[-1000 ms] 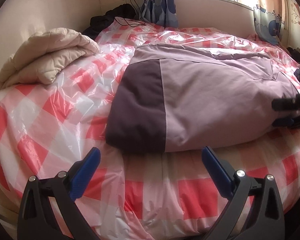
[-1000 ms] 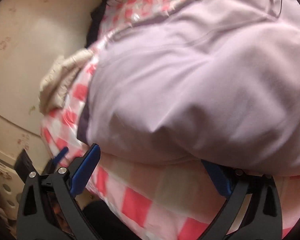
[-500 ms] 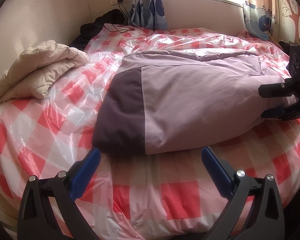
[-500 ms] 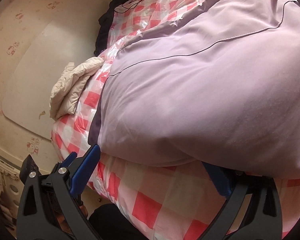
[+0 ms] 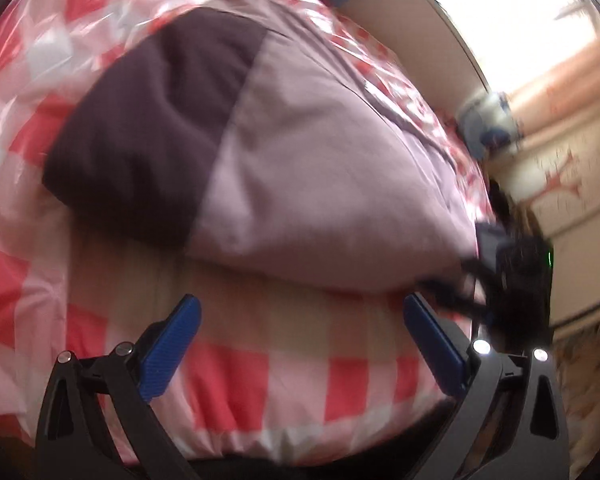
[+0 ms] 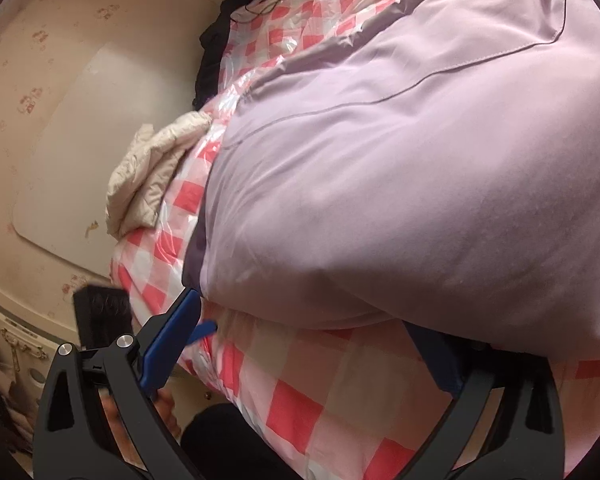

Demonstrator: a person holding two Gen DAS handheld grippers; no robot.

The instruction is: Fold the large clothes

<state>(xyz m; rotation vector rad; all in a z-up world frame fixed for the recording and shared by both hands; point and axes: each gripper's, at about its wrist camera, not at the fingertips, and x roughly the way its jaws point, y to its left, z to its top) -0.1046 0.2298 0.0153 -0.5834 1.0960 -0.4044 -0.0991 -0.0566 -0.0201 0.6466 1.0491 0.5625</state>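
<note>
A puffy lilac garment [image 5: 324, 184] with a dark purple panel [image 5: 148, 128] lies folded on the red-and-white checked bed [image 5: 260, 384]. It fills the right wrist view [image 6: 420, 168]. My left gripper [image 5: 300, 344] is open and empty, just short of the garment's near edge. My right gripper [image 6: 312, 344] is open, its right finger partly under the garment's near edge. The right gripper also shows in the left wrist view [image 5: 512, 276] at the garment's right end. The left view is blurred.
A folded cream quilted garment [image 6: 152, 176] lies on the bed near the wall. Dark clothes [image 6: 228, 28] with a cable lie at the bed's far corner. A window and curtain [image 5: 540, 40] are beyond the bed. The bed's near edge drops to the floor.
My left gripper has swung in close to the garment's near edge and tilted, with motion blur. My right gripper has barely moved and stays open at the garment's edge.
</note>
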